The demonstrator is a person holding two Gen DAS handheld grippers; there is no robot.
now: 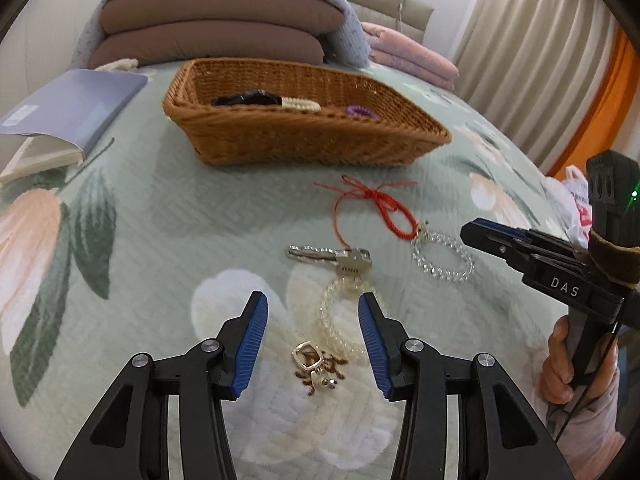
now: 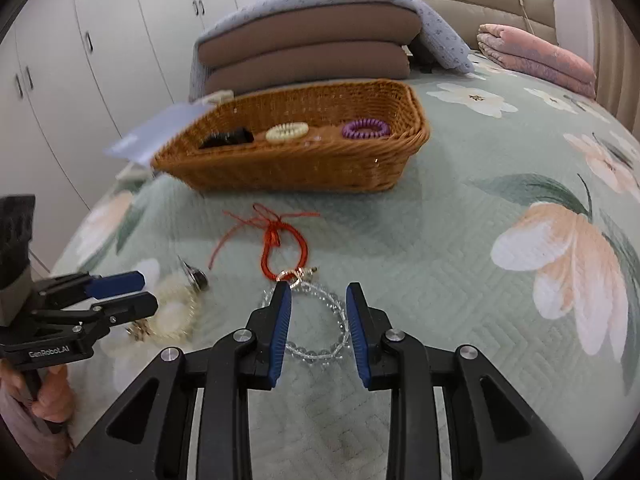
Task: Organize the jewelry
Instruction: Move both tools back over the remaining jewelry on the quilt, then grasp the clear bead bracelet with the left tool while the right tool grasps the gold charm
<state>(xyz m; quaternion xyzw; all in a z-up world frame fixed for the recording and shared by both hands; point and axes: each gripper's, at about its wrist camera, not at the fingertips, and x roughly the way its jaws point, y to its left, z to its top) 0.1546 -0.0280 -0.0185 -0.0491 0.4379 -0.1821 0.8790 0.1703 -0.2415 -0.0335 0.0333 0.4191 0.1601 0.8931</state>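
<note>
Bright, even indoor light, soft shadows, heavy fisheye warp w/ dark corners, slight blur.

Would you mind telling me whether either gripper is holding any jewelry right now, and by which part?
Nothing is held. The left gripper is open over the coiled bracelet, and the right gripper is open around the clear bead bracelet, which lies on the bedspread.

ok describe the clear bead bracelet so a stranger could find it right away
Start at the brown wicker basket on the floral bedspread, then come toward the camera past the red knotted cord bracelet. The clear glass-bead bracelet lies just below: see-through round beads, unlike the cream coil beside it.
</note>
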